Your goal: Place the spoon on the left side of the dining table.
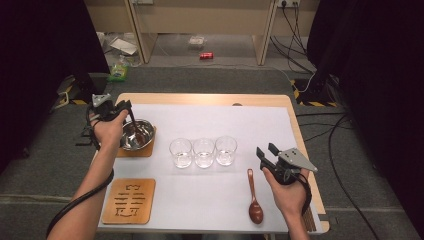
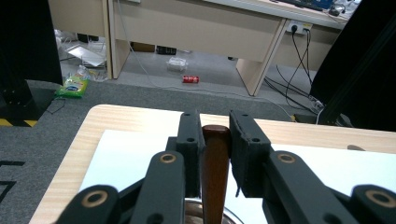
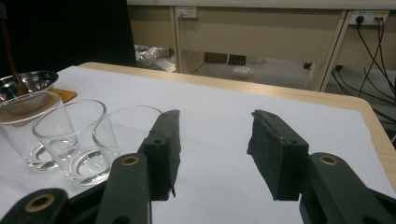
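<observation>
Left gripper (image 2: pixel 215 135) clamps a spoon handle (image 2: pixel 215 172) — bowl end hidden; right gripper (image 3: pixel 212 140) gapes empty.

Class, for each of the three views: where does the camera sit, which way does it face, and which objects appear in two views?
High view: above the table, looking down; both forearms, left gripper, right gripper.
Left gripper view: rides that gripper, facing the floor beyond; jaws clamp a brown spoon handle.
Right gripper view: rides that gripper, facing across the table; open jaws.
Shared: three glasses, steel bowl.

Three glasses (image 1: pixel 203 152) stand between bowl (image 1: pixel 142 135) and spoon (image 1: pixel 254 199).
</observation>
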A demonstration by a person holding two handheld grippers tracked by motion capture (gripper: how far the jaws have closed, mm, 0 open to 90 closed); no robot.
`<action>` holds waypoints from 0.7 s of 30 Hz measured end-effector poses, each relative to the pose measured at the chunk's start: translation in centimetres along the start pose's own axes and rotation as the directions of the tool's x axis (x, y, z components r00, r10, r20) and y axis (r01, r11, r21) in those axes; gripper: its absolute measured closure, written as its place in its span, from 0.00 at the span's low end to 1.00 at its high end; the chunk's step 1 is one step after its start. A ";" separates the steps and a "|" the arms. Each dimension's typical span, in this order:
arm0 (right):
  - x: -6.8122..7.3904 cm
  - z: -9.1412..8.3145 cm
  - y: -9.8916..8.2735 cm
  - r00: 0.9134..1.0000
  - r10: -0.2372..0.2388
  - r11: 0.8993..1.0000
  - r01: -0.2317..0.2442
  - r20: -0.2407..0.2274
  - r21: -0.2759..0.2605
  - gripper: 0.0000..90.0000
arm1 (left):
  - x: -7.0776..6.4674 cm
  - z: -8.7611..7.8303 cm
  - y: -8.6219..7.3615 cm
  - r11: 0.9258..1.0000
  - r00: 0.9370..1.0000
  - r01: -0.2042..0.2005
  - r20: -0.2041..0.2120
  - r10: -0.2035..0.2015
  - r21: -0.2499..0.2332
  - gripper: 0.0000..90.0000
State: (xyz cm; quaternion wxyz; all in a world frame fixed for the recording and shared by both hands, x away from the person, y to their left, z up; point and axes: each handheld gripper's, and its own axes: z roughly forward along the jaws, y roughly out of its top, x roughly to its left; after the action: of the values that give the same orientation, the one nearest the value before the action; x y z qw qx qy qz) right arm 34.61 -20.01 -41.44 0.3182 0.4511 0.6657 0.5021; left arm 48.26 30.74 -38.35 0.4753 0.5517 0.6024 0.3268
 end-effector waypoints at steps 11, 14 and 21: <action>0.0 0.2 -0.2 1.000 0.003 1.000 -0.003 -0.009 0.001 0.59 | 1.3 2.1 0.0 0.998 0.998 0.049 -0.051 -0.048 0.024 0.81; 0.1 0.3 -0.3 1.000 0.003 1.000 -0.003 -0.016 0.006 0.59 | 2.0 2.5 0.0 0.998 0.996 0.058 -0.072 -0.056 0.035 0.81; -0.1 0.4 -0.3 1.000 0.005 1.000 -0.004 -0.016 0.020 0.58 | 3.2 2.6 -0.2 0.996 0.992 0.066 -0.110 -0.060 0.053 0.80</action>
State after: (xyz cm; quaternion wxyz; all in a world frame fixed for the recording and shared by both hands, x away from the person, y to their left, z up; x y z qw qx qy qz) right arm 34.89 -19.96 -41.81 0.3074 0.4517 0.6722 0.4997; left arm 50.86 33.47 -40.08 0.4363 0.5272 0.6533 0.3241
